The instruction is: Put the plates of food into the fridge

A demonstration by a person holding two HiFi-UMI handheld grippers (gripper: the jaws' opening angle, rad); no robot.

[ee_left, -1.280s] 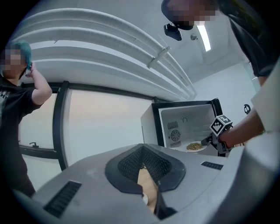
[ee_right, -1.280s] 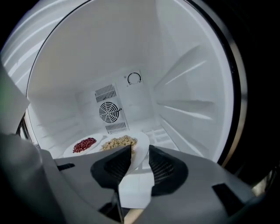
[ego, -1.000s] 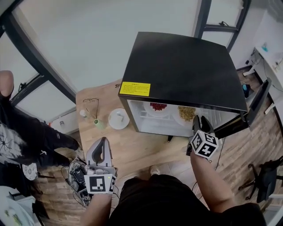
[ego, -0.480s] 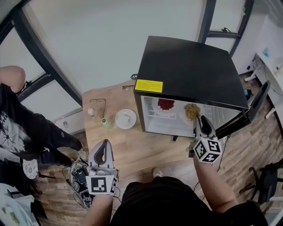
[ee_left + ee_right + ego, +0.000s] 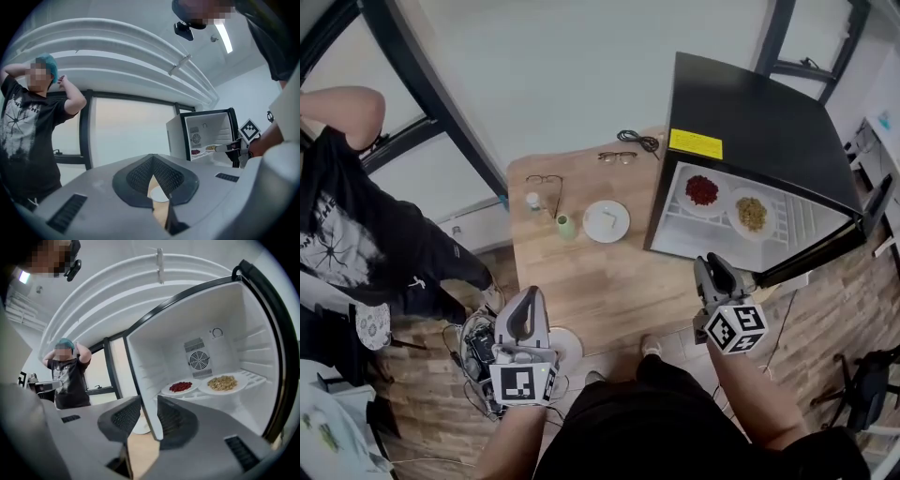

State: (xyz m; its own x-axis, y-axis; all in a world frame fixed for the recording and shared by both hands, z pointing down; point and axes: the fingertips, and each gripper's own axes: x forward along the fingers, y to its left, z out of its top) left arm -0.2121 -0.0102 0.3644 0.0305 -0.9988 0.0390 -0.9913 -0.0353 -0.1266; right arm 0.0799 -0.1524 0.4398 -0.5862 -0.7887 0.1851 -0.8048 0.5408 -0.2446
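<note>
Black fridge (image 5: 759, 122) with red-food plate (image 5: 702, 190) and yellow-food plate (image 5: 751, 213) inside

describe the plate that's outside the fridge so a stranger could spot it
Find the open black fridge. On the wooden table left of it lies a round white plate beside a small green cup, the only plate outside the fridge.
</note>
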